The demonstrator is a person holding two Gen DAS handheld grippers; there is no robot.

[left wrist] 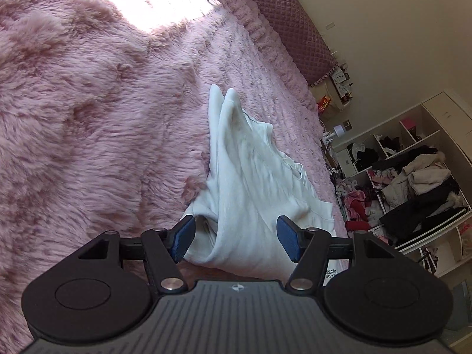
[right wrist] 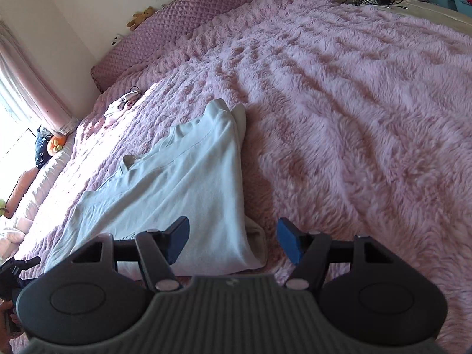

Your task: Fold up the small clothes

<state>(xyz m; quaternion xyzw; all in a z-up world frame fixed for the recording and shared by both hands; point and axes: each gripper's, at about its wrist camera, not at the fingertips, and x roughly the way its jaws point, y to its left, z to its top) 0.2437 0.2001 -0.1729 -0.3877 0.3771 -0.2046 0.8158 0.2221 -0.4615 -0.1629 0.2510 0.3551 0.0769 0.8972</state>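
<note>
A white garment, folded lengthwise, lies on a bed covered with a fluffy pink blanket. In the left wrist view its near end lies between and beyond the blue pads of the left claw. The jaws stand wide apart and the pads do not press on the cloth, so this claw is open and holds nothing. The garment runs away from the claw toward the quilted pink headboard, and its two far corners stand up a little.

In the right wrist view the same white garment lies mostly left of the middle. Its folded edge and near corner come between the pads of the right claw, closer to the left pad. This claw is open too, with nothing gripped. The right pad is over the bare blanket.

Well apart from the garment, a small pale piece of clothing lies on the blanket near the headboard. Beside the bed, open shelves hold heaps of clothes.
</note>
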